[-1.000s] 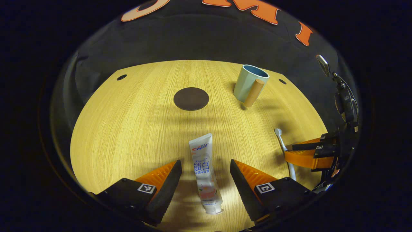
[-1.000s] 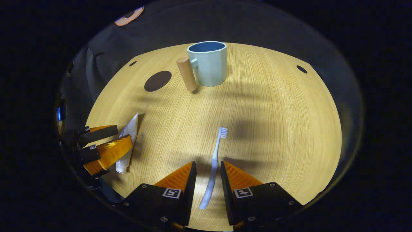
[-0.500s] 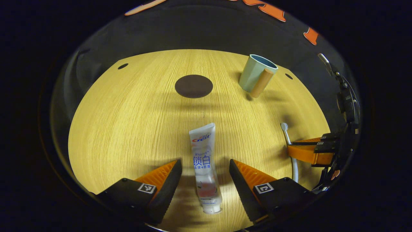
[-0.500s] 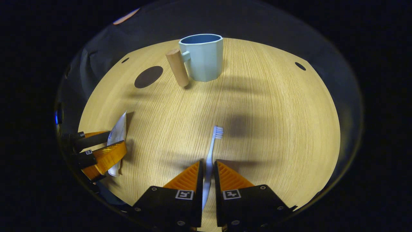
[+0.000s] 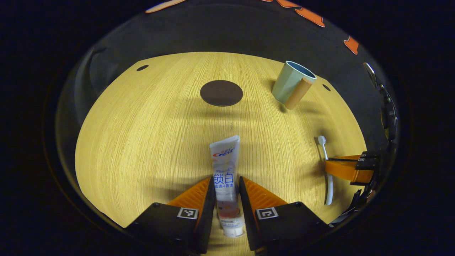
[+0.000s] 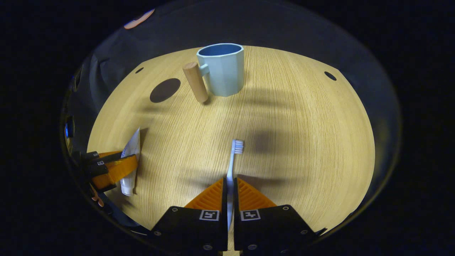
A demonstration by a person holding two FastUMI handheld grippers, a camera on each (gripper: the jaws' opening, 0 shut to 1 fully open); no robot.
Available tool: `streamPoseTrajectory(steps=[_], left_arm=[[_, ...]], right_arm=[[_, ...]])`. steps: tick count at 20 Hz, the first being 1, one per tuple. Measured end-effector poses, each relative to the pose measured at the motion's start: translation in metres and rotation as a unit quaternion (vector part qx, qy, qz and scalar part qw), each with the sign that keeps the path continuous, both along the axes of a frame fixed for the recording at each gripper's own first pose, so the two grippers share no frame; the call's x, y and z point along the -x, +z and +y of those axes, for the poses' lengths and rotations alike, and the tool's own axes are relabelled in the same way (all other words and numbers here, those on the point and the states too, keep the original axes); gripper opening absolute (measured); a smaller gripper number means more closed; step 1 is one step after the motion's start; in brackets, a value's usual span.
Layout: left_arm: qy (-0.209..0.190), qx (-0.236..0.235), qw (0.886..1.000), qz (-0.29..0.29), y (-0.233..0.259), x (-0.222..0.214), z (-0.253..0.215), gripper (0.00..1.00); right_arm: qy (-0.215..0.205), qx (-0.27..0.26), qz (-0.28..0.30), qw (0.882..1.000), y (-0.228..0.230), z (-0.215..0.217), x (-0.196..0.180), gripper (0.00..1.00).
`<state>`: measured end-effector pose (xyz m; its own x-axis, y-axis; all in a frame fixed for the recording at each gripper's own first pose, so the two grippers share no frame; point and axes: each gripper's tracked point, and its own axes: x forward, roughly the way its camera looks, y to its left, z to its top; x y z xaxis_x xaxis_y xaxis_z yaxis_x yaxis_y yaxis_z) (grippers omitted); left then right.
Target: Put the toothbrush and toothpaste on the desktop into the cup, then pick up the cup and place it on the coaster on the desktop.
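Now both grippers are sitting low over the table [image 5: 142,135], each closed on its own item. In the left gripper view, the left gripper [image 5: 227,199] is pinching the toothpaste [image 5: 225,170] between its two fingers, which are pressing on the tube's lower half from either side. The tube is lying flat on the wood, its cap end pointing toward the camera and its crimped end pointing away toward the coaster [image 5: 221,92]. That dark round coaster is lying bare on the table, well beyond the tube. The cup [image 5: 292,85] is standing upright to the right of the coaster, apart from it, with its wooden handle [image 5: 298,94] facing the near side.

In the right gripper view, the right gripper [image 6: 230,190] is clamping the toothbrush [image 6: 233,160], with its fingers drawn nearly together and the thin handle squeezed between them. The bristle head is sticking out ahead of the fingertips, and the brush is lying along the table, pointing toward the cup [image 6: 222,69]. The cup is standing far ahead, its handle [image 6: 195,81] turned to the left, and the coaster [image 6: 165,90] is lying just left of that.

At the left edge of this view, the left gripper [image 6: 119,165] is showing around the toothpaste [image 6: 130,161], and the left gripper view is catching the right gripper [image 5: 341,167] at its right edge, on the toothbrush [image 5: 326,167].
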<state>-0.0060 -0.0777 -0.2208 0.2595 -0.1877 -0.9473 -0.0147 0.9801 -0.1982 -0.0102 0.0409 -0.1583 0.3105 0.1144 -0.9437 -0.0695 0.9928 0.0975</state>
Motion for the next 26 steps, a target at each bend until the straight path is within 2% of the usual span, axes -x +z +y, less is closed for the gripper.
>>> streamPoseTrajectory(steps=[1, 5, 6, 12, 13, 14, 15, 16, 17, 18, 22, 26], left_arm=[[0.001, 0.002, 1.0, -0.002, 0.004, -0.011, -0.004, 0.34], [0.006, 0.015, 1.0, -0.003, 0.013, -0.061, -0.019, 0.3], [0.006, 0.016, 1.0, -0.003, 0.016, -0.074, -0.024, 0.26], [0.005, 0.022, 1.0, -0.014, 0.035, -0.185, -0.045, 0.27], [0.005, 0.021, 1.0, -0.018, 0.039, -0.133, -0.038, 0.26], [0.005, 0.02, 1.0, -0.022, 0.073, -0.182, -0.022, 0.26], [0.006, 0.019, 0.999, -0.026, 0.091, -0.185, -0.007, 0.27], [0.005, 0.018, 0.999, -0.03, 0.096, -0.21, -0.01, 0.27], [0.005, 0.018, 0.999, -0.034, 0.111, -0.218, -0.002, 0.27], [0.005, 0.017, 0.999, -0.037, 0.11, -0.198, -0.01, 0.25], [0.001, 0.016, 0.999, -0.047, 0.163, -0.241, 0.013, 0.25], [-0.004, 0.011, 0.998, -0.059, 0.217, -0.303, 0.041, 0.26]], right_arm=[[0.0, -0.003, -0.006, 1.0, 0.005, 0.001, -0.003, 0.07], [0.004, -0.015, -0.041, 0.999, 0.028, 0.007, -0.021, 0.07], [0.003, -0.017, -0.051, 0.999, 0.035, 0.007, -0.025, 0.07], [0.001, -0.035, -0.109, 0.993, 0.069, 0.014, -0.058, 0.07], [0.001, -0.038, -0.118, 0.992, 0.074, 0.014, -0.064, 0.07], [0.001, -0.04, -0.128, 0.991, 0.08, 0.014, -0.069, 0.07], [0.002, -0.042, -0.137, 0.99, 0.083, 0.013, -0.075, 0.07], [0.002, -0.042, -0.148, 0.988, 0.088, 0.013, -0.082, 0.07], [0.003, -0.041, -0.159, 0.986, 0.092, 0.012, -0.089, 0.07], [0.002, -0.043, -0.17, 0.984, 0.097, 0.012, -0.094, 0.07], [0.0, -0.054, -0.211, 0.976, 0.111, 0.015, -0.121, 0.07], [-0.005, -0.064, -0.251, 0.966, 0.122, 0.015, -0.142, 0.07]])
